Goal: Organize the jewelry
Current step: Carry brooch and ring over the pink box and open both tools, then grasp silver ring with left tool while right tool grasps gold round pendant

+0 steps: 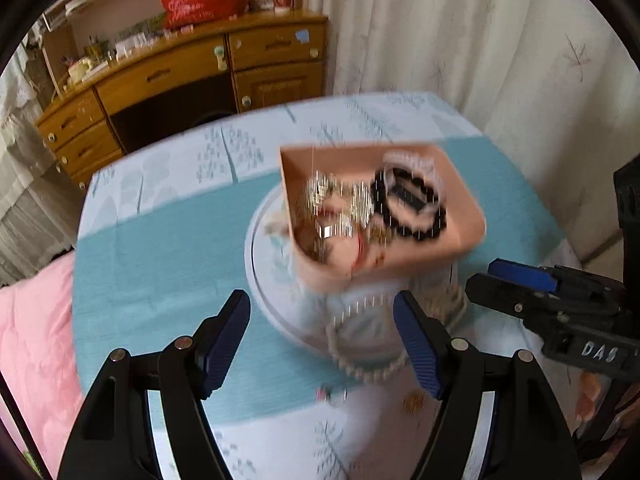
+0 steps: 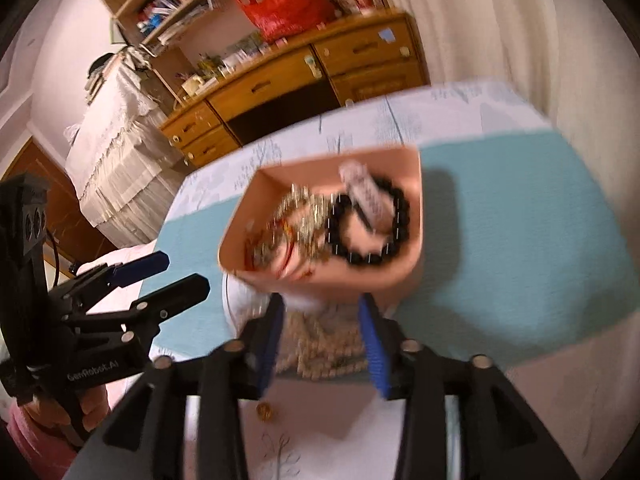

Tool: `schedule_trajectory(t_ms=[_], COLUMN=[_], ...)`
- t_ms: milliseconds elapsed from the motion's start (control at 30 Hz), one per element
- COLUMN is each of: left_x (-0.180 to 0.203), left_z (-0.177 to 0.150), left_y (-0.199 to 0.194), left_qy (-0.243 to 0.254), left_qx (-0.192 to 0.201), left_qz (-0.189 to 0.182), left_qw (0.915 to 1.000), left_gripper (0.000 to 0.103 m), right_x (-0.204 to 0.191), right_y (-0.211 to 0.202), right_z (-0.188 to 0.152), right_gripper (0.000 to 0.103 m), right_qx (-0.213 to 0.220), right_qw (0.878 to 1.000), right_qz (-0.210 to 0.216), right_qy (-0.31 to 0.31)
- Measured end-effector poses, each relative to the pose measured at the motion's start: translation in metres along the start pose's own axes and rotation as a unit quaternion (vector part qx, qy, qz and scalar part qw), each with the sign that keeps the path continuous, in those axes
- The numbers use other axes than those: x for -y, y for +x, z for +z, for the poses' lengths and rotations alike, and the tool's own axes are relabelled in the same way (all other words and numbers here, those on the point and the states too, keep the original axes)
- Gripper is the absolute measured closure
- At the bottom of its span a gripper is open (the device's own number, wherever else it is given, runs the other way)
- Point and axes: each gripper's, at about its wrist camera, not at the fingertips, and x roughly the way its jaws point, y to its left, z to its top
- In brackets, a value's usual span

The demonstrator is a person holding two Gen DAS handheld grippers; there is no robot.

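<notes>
Hovering: left gripper (image 1: 320, 340) and right gripper (image 2: 322, 344), jaws apart, empty | pearl necklace (image 1: 362, 364) lower centre, next pick | pink tray (image 1: 456, 200) centre, holding sorted pieces

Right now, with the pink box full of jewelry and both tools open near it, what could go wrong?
1. The pink box sits tilted on top of a round white container; a push from the right tool could tip it and spill the black bead bracelet.
2. The pearl necklace hangs over the container's edge and may slide off or catch on the left tool.
3. A small gold piece lies loose on the tablecloth and could be knocked away.
</notes>
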Motion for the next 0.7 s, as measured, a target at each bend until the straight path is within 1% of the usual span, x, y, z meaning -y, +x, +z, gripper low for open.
schedule_trajectory(t_ms=[67, 167, 267, 333, 400, 500, 567, 600, 633, 667, 700], left_x=[-0.003, -0.008, -0.011, -0.012, -0.014, -0.015, -0.012, -0.011, -0.009, -0.007, -0.005], left_z=[-0.012, -0.03, -0.045, -0.054, -0.061, -0.066, -0.067, -0.068, -0.068, -0.068, -0.068], left_y=[0.002, 0.004, 0.006, 0.006, 0.008, 0.011, 0.012, 0.013, 0.015, 0.016, 0.018], left_qy=[0.001, -0.001, 0.003, 0.006, 0.007, 0.009, 0.019, 0.024, 0.029, 0.035, 0.039], left_qx=[-0.016, -0.038, -0.052, -0.055, -0.055, -0.049, -0.041, -0.038, -0.035, -0.033, -0.031], left_qz=[-0.003, -0.007, -0.01, -0.011, -0.018, -0.031, -0.037, -0.038, -0.037, -0.037, -0.036], left_qw=[0.9999, 0.9993, 0.9986, 0.9984, 0.9983, 0.9983, 0.9983, 0.9983, 0.9983, 0.9982, 0.9981], left_gripper=[0.031, 0.031, 0.031, 0.031, 0.031, 0.032, 0.039, 0.04, 0.043, 0.051, 0.054], right_x=[0.002, 0.0, -0.008, -0.017, -0.029, -0.048, -0.06, -0.066, -0.07, -0.075, -0.077], right_y=[0.003, 0.006, 0.008, 0.01, 0.012, 0.016, 0.02, 0.022, 0.024, 0.026, 0.027], right_z=[-0.011, -0.028, -0.044, -0.055, -0.066, -0.079, -0.087, -0.091, -0.094, -0.098, -0.101], right_gripper=[0.051, 0.05, 0.05, 0.05, 0.05, 0.05, 0.05, 0.05, 0.05, 0.05, 0.05], right_qx=[-0.014, -0.029, -0.037, -0.043, -0.042, -0.041, -0.038, -0.034, -0.029, -0.024, -0.02], right_qw=[1.0, 0.999, 0.998, 0.997, 0.995, 0.989, 0.981, 0.976, 0.971, 0.965, 0.962], right_qz=[0.0, -0.021, -0.047, -0.065, -0.082, -0.09, -0.096, -0.1, -0.106, -0.11, -0.111], right_qy=[0.021, 0.04, 0.032, 0.003, -0.04, -0.112, -0.165, -0.191, -0.214, -0.236, -0.249])
